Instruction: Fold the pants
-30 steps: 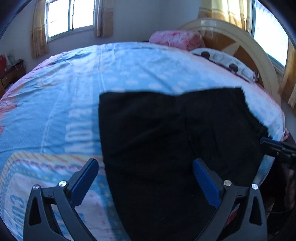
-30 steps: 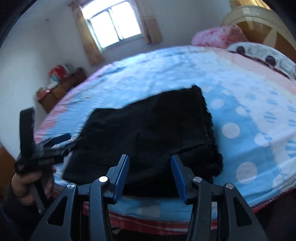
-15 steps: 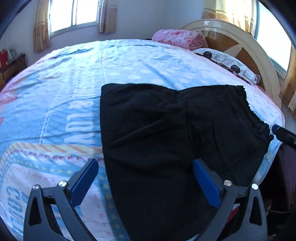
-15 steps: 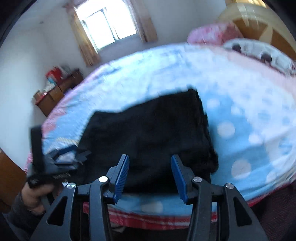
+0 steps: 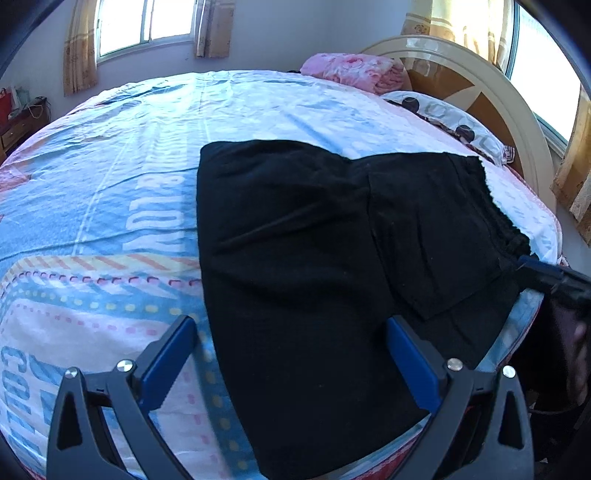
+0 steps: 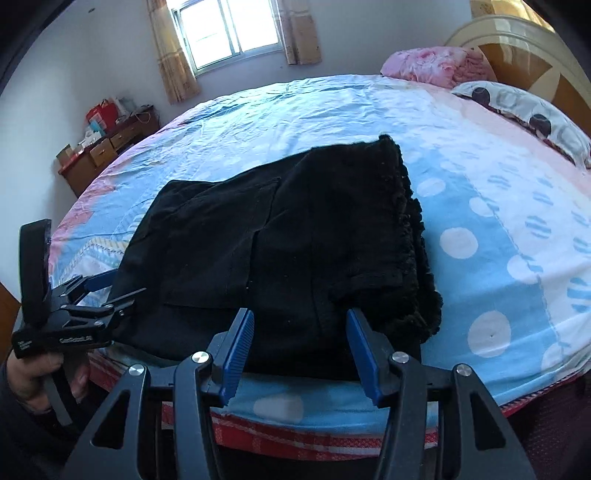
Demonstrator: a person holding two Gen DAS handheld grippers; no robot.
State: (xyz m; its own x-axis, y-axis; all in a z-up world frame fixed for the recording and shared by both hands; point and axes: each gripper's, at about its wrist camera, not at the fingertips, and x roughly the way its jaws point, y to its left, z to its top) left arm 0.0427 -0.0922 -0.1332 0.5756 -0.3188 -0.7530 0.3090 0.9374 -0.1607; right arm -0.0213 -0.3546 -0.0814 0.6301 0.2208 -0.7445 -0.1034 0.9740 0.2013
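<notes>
Bed (image 6: pixel 332 110) fills both frames; black pants (image 6: pixel 280 236) sit folded at its near edge, lower centre. My left tool (image 5: pixel 291 354) gapes wide and empty, my right tool (image 6: pixel 299 343) half open, empty. Risk I see: a one-layer pinch drags the stack, undoing the fold.

A bed (image 6: pixel 332 110) with a blue, white and pink patterned sheet fills the room. A pink blanket (image 6: pixel 432 66) and a spotted pillow (image 6: pixel 524 110) lie by its curved cream headboard (image 5: pixel 480 85). Daylight comes through a curtained window (image 6: pixel 232 29) in the pale wall (image 6: pixel 74 66). A cluttered wooden dresser (image 6: pixel 99 151) stands beside it.
</notes>
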